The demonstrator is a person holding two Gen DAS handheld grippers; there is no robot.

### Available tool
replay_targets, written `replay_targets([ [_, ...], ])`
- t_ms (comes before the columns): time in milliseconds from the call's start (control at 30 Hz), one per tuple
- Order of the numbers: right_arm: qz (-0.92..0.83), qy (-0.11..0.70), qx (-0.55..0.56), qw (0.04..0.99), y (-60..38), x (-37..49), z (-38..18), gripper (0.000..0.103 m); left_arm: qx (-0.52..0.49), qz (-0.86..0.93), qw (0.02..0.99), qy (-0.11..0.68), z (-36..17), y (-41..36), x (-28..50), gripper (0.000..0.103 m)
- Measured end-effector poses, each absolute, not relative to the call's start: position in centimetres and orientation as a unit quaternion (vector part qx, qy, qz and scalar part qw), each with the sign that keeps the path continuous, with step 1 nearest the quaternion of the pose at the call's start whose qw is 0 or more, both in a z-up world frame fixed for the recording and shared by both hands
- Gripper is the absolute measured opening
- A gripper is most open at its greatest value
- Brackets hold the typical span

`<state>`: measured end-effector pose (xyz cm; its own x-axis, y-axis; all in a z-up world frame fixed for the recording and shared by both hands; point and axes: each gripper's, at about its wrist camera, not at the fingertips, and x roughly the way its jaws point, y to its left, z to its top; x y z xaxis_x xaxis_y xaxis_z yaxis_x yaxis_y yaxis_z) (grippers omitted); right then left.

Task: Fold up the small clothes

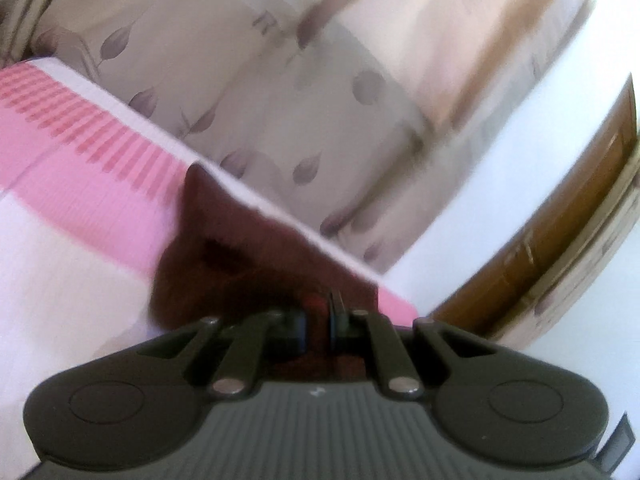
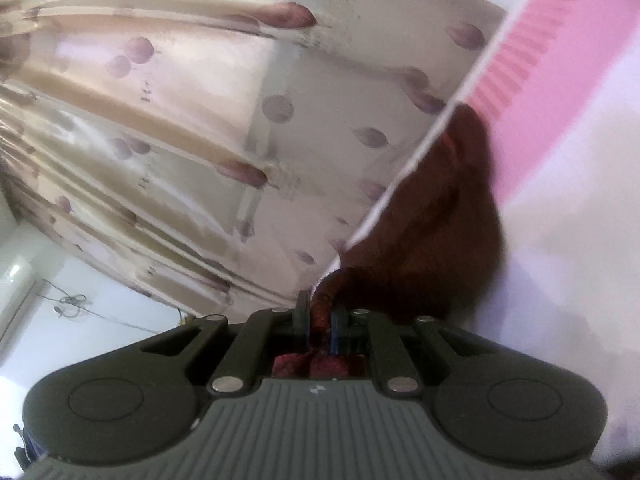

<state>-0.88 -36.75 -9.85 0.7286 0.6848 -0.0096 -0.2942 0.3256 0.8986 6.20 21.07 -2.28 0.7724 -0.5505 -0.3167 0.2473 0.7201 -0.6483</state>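
Observation:
A small dark maroon garment stretches away from my left gripper, which is shut on one edge of it, red cloth pinched between the jaws. In the right wrist view the same maroon garment hangs out from my right gripper, shut on a rolled edge of it. Both grippers hold the cloth lifted above a bed with a pink and white striped sheet. The far part of the garment rests on or near the sheet. Both views are blurred by motion.
A beige curtain with purple leaf prints hangs behind the bed's far edge, also the curtain. A brown wooden door and white wall stand at the right. A white appliance and a loose cord sit low at the left.

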Motion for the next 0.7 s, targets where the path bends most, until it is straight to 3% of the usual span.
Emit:
replay_targets([
  [300,0.293,0.181,0.500,0.795,-38.0,11.5,-8.0,0.015,-0.279,-0.208,0.904,0.249,-1.7,18.0,18.3,0.010],
  [700,0.226,0.214,0.536,0.785,-37.7,23.5,-13.5,0.015,-0.275,-0.162,0.901,0.295,-7.6,17.3,28.8,0.011],
])
